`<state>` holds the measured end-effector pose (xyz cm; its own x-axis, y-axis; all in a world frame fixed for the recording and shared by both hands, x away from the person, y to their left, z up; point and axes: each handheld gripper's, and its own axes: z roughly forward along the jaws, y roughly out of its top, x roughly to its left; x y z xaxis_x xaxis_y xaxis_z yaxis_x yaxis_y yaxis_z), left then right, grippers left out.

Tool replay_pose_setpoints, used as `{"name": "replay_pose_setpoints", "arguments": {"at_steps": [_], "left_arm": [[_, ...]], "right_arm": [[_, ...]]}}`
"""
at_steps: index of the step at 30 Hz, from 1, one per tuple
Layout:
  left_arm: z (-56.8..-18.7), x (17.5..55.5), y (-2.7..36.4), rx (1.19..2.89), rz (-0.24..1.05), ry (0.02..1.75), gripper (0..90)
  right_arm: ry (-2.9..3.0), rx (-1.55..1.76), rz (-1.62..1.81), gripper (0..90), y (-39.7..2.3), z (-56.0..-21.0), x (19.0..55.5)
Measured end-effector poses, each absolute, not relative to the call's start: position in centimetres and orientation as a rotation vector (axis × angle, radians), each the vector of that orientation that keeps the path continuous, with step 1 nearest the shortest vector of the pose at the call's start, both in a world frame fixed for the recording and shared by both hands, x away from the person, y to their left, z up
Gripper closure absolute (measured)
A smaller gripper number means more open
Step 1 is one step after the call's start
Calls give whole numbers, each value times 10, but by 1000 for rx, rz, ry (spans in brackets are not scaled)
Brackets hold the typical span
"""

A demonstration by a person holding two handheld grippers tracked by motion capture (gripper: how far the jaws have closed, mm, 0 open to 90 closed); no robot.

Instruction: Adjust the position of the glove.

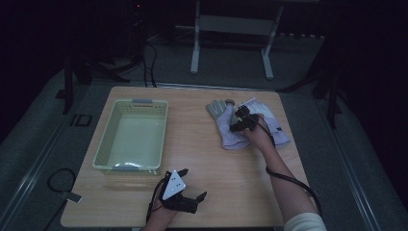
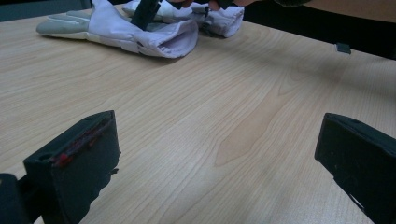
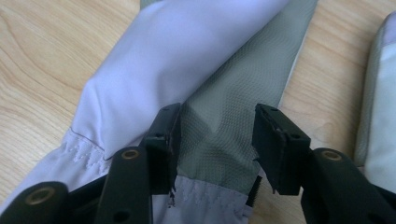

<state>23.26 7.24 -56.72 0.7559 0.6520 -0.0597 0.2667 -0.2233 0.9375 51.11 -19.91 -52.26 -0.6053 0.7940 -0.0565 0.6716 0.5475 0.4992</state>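
Note:
Two white work gloves with grey-green palms lie at the table's back right. My right gripper point(image 1: 240, 119) is down on the nearer glove point(image 1: 222, 126). In the right gripper view its jaws point(image 3: 217, 135) stand partly apart and straddle the glove's point(image 3: 187, 51) grey-green palm fabric, which puckers between the pads. The second glove point(image 1: 275, 126) lies just to the right, its edge point(image 3: 380, 116) visible beside the jaw. My left gripper point(image 1: 195, 183) hovers low near the table's front edge, wide open with nothing in it point(image 2: 219, 135). From there both gloves point(image 2: 121, 28) lie far ahead.
A pale yellow plastic basket point(image 1: 107, 139) stands empty on the left half of the wooden table point(image 1: 216, 168). Bare wood lies between the basket and the gloves. Cables trail from both grippers. A white stand point(image 1: 231, 29) is on the floor beyond the table.

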Motion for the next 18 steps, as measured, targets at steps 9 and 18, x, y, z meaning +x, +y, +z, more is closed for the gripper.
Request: {"name": "replay_pose_setpoints", "arguments": {"at_steps": [9, 18], "left_arm": [[-567, 232, 72, 1806, 421, 720, 0], [-567, 233, 72, 1807, 423, 722, 0]], "right_arm": [[2527, 1228, 641, 611, -198, -527, 511], [2493, 1247, 575, 832, -188, -525, 508]]}}
